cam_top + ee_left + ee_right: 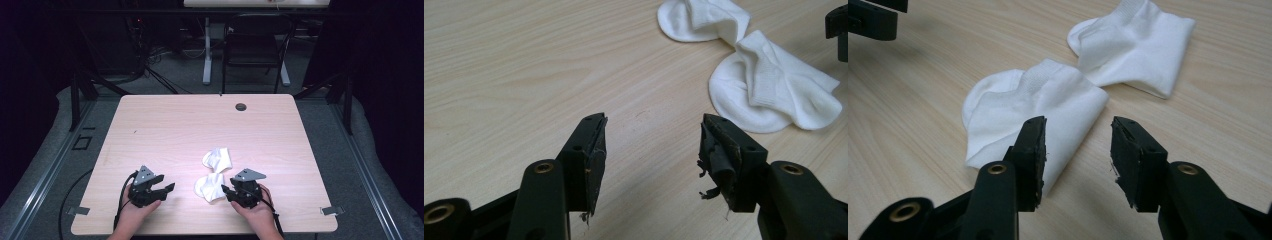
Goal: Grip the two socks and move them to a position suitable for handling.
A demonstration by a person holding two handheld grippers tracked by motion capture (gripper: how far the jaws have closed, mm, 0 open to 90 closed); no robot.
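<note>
Two white socks (214, 174) between the tongs, nearer sock (1030, 110) at right tongs' (1077, 145) tips.

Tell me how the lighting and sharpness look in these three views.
High view: table brightly lit, the room around it dark, socks washed out to near-featureless white. Left gripper view: jaws sharp, wood grain clear, socks crisp. Right gripper view: near sock sharp with soft shadows, no glare.

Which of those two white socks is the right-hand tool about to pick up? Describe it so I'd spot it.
On the wooden table, look near the person's edge, where two white socks lie touching. It is the nearer sock, right beside the right gripper, whose open jaws sit at its corner. The farther sock lies beyond it, toward the table's middle.
</note>
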